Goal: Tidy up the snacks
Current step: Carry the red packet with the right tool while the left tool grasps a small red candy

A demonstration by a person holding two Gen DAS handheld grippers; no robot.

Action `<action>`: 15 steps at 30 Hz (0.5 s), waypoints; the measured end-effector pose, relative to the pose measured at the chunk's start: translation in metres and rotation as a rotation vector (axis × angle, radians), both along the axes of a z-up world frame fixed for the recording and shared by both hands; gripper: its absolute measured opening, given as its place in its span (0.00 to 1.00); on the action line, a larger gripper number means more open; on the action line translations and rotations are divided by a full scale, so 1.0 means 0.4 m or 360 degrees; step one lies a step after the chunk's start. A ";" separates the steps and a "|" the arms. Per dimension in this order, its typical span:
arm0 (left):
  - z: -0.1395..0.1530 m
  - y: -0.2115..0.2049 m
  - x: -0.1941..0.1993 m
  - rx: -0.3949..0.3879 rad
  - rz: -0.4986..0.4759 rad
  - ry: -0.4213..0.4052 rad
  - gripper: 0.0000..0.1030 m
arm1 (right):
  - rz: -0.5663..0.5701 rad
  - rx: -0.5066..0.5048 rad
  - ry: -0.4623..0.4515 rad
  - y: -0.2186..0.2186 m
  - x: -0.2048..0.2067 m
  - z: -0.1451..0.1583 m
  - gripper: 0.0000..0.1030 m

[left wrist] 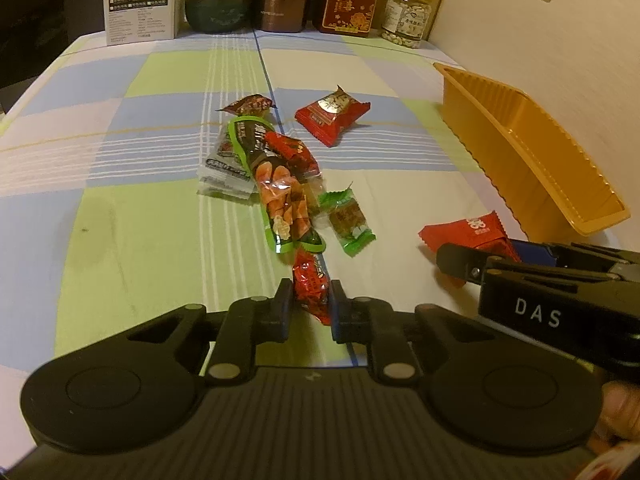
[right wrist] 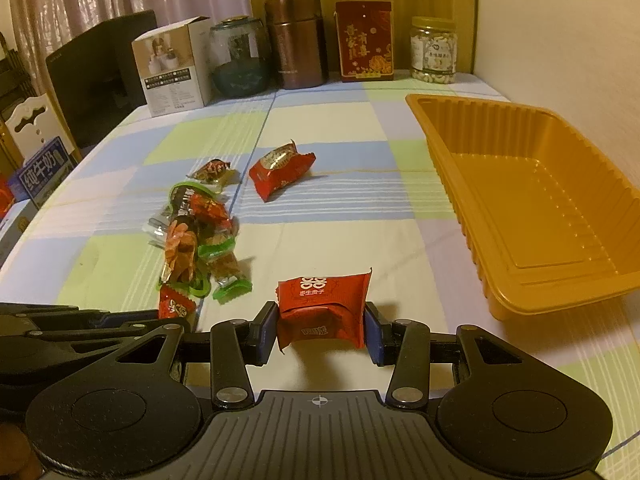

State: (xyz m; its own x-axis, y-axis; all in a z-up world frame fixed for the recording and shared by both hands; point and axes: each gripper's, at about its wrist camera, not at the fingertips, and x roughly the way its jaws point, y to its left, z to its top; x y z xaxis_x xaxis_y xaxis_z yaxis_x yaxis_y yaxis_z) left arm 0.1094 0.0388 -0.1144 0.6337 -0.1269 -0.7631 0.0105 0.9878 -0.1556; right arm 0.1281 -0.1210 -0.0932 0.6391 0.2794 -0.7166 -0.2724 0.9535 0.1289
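Observation:
My left gripper is shut on a small red snack packet just above the checked tablecloth. My right gripper is shut on a flat red packet, which also shows in the left wrist view. A pile of snacks lies mid-table: a long green-edged pack, a green-ended candy, a clear white packet and a brown candy. A red pouch lies apart behind it. The orange tray stands empty to the right.
Along the back edge stand a white box, a dark glass jar, a brown canister, a red box and a nut jar. A wall runs along the right. Milk cartons sit off the left edge.

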 end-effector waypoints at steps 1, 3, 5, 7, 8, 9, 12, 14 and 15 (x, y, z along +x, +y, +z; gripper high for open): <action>0.005 0.001 -0.004 0.0003 0.0002 -0.0005 0.15 | -0.0001 0.0003 -0.0003 0.000 -0.002 0.003 0.43; 0.020 0.000 -0.013 0.0011 0.0004 -0.0015 0.15 | -0.0002 0.0011 -0.0013 -0.002 -0.008 0.013 0.43; 0.036 -0.004 -0.018 0.0012 0.0004 -0.0025 0.15 | -0.0003 0.0019 -0.0027 -0.002 -0.016 0.026 0.43; 0.058 -0.010 -0.021 0.0002 0.0000 -0.0039 0.15 | -0.0009 0.0029 -0.0044 -0.007 -0.024 0.043 0.43; 0.071 -0.015 -0.021 -0.0002 -0.0002 -0.0051 0.15 | -0.0014 0.0032 -0.0053 -0.010 -0.027 0.052 0.43; 0.085 -0.020 -0.021 -0.0006 -0.0008 -0.0065 0.15 | -0.0023 0.0035 -0.0062 -0.015 -0.030 0.063 0.43; 0.126 -0.045 -0.016 -0.0022 -0.0041 -0.0108 0.15 | -0.0071 0.0058 -0.0094 -0.040 -0.036 0.102 0.43; 0.152 -0.068 -0.007 -0.0041 -0.0069 -0.0135 0.15 | -0.0109 0.0069 -0.0115 -0.064 -0.036 0.132 0.43; 0.165 -0.082 -0.002 -0.0053 -0.0086 -0.0148 0.15 | -0.0131 0.0071 -0.0131 -0.079 -0.034 0.147 0.43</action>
State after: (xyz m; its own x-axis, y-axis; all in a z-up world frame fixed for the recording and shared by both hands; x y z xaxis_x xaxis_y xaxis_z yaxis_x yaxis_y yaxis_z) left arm 0.1086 0.0061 -0.0485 0.6930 -0.1872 -0.6962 0.0795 0.9796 -0.1843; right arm 0.1143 -0.1527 -0.0343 0.7171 0.2541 -0.6490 -0.2048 0.9669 0.1523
